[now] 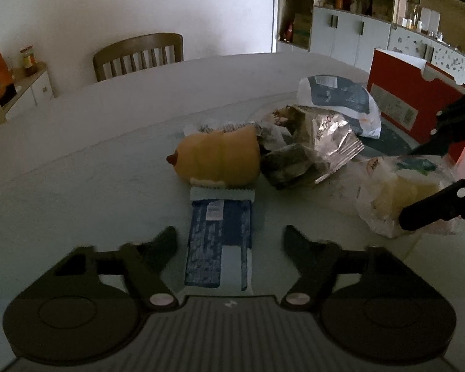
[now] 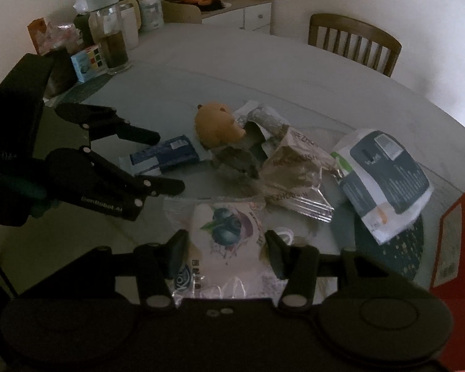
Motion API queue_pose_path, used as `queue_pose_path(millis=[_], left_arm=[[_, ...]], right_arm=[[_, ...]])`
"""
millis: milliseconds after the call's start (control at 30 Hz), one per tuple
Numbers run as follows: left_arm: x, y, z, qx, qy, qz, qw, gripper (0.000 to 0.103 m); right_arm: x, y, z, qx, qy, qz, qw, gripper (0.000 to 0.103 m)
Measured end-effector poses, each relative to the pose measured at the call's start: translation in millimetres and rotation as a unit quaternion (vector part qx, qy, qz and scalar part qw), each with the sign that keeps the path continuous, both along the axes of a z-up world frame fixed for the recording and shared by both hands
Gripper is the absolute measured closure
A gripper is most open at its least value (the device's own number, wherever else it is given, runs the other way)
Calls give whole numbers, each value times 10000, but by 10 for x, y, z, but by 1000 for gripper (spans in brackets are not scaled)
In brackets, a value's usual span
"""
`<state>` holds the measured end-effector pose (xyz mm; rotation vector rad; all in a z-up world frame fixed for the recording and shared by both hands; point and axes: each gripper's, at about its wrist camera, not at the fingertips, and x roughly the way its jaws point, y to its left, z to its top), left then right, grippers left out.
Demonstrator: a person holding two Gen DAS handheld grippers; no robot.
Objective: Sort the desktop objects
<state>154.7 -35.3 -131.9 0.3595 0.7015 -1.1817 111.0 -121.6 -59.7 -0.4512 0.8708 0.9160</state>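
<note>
dim kitchen-dining room, a round pale table (image 1: 77,142) with a wooden chair (image 1: 139,55) behind it and cupboards along the wall. snack litter is bunched mid-table.

right gripper (image 2: 226,248) has a clear blueberry bag (image 2: 226,226) between its jaws, pads pressing on both sides, so that one reads as grasped. in the left view the same bag (image 1: 400,192) shows pale cake inside and sits at the right edge, just in front of a red box (image 1: 403,105).

left gripper (image 1: 229,241) hangs over a blue packet (image 1: 217,241), jaws either side of it but clear of its edges, nothing gripped. the packet lies flat, long and thin, white strip along one side, its far end touching a yellow toy (image 1: 220,158).

what could go wrong: the blue packet is flat on the table, so a closing pinch may skid over the top or scrape the surface instead of catching the edges. dragging it could tug the toy along, since they touch. on the right, the bag is slick, loose film; a grip on film alone may let the cake slide or the bag sag out. the two grippers work close together, so crossing paths is a risk.

beyond the toy: a crumpled foil wrapper (image 1: 325,142), a dark lump in film (image 1: 288,164), a white-and-dark pouch (image 1: 341,102). all loose and overlapping, easy to snag.
</note>
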Motion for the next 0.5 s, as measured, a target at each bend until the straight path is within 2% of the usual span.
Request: queue_pose_path(millis=[33,100,500], left_arm=[[-4,-5,11,-17,-3,7,10000,57],[3,-17,26,-22,8,51,10000,66],[-112,-27,181,90,-56,85,9999,68]], right_arm=[[-2,-8,1,-3,-7,-16,10000,50],[-3,-24,9,1,-20,-58,10000,50],[-42,-141,146,87,-182,-263,9995,50]])
